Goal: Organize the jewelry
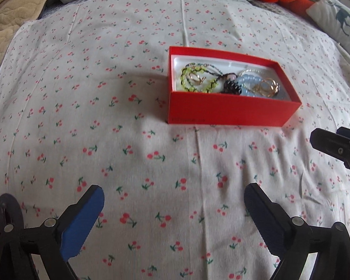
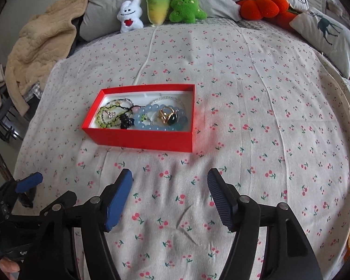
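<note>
You're holding both grippers out over the cherry-print sheet (image 2: 256, 98), and neither one is touching anything. Your left gripper (image 1: 173, 196) is sitting with its jaws spread wide, nothing between the blue pads, hovering near the front of the red box (image 1: 231, 109). Your right gripper (image 2: 170, 179) is doing the same: fingers well apart, nothing in them, with the box lying ahead and a little to its left.

The jewelry is all sitting inside that box, on its white lining. You're looking at a green beaded bracelet (image 2: 105, 119) on the left side, a dark black charm (image 2: 126, 123) beside it, a pale blue bead bracelet (image 2: 149, 126) curling through the middle, and gold rings (image 2: 166, 114) resting on the blue beads toward the right. The pieces are overlapping, so the finer strands are hard to tell apart.

Plush toys (image 2: 182, 5) are lining the far edge by the pillows.
</note>
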{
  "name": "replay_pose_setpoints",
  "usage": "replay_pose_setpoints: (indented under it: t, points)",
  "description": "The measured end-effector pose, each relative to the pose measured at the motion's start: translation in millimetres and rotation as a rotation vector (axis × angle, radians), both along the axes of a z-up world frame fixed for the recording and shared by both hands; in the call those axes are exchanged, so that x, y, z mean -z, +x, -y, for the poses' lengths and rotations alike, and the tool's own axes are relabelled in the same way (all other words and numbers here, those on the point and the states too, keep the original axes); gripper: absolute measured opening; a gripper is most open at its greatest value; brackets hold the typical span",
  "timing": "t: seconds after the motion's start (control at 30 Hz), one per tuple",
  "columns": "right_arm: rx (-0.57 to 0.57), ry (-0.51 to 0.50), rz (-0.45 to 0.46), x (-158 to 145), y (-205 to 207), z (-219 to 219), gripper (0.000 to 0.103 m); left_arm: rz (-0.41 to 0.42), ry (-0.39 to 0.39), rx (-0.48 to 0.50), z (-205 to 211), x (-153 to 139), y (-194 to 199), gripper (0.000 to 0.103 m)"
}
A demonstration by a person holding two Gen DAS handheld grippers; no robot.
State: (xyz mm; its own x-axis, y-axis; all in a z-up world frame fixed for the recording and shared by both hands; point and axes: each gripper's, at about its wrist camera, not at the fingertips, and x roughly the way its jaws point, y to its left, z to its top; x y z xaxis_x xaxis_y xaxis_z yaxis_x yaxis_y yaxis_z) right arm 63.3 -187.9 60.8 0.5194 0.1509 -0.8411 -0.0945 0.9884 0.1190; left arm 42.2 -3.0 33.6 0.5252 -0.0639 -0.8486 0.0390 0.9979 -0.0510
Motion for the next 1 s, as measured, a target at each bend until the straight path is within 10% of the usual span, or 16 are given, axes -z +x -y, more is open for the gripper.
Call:
replay_pose_setpoints:
  t: [0.27,1.0]
  points:
    - [0.044,-0.079,-0.004,10,-34,0,0.102,-0.054,0.026,-0.030,-1,14,-22,0.103]
    - [0.089,-0.105,-0.101,25,-50,7,0.103,-0.089,0.016,-0.025,9,25,-29,0.103]
